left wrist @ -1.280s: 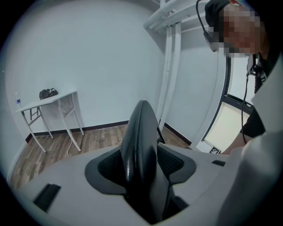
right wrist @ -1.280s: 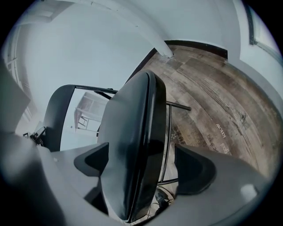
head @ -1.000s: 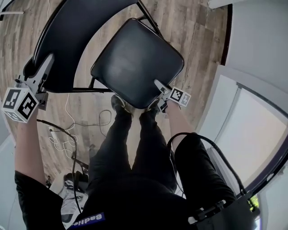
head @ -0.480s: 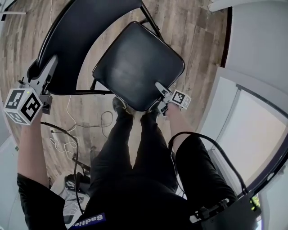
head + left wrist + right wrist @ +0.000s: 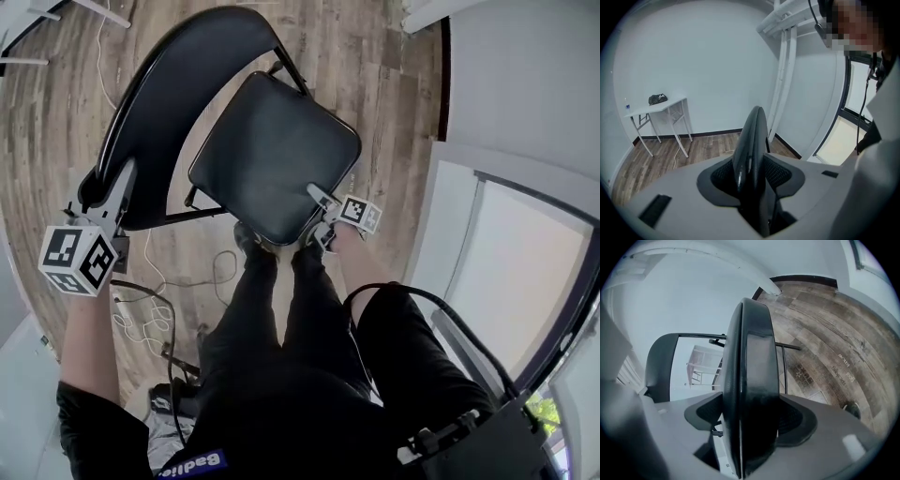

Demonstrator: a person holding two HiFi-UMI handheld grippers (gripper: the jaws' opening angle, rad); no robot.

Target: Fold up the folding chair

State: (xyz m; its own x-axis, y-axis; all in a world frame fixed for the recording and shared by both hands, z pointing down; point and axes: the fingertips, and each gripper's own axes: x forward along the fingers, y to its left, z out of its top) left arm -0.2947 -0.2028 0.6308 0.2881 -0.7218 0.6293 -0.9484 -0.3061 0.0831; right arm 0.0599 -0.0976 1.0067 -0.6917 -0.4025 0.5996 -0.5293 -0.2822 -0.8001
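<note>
The black folding chair stands open on the wood floor in front of my legs. Its padded seat (image 5: 272,159) lies below the curved backrest (image 5: 178,103). My left gripper (image 5: 117,183) clamps the backrest's left end. That edge (image 5: 750,140) stands between its pads, and the jaws are closing on it. My right gripper (image 5: 319,199) holds the seat's front right corner. The thick seat edge (image 5: 752,376) fills the gap between its pads, and those jaws are closing too. The backrest (image 5: 658,366) shows beyond it.
A white folding table (image 5: 656,112) stands by the far wall with a dark thing on it. Loose cables (image 5: 141,300) trail on the floor at my left. A white wall and door frame (image 5: 506,141) run close on the right. My shoes (image 5: 248,239) sit under the seat's front.
Both grippers have risen a little, each with its part of the chair between its jaws. In the head view the left gripper has shifted right and the seat slightly left.
</note>
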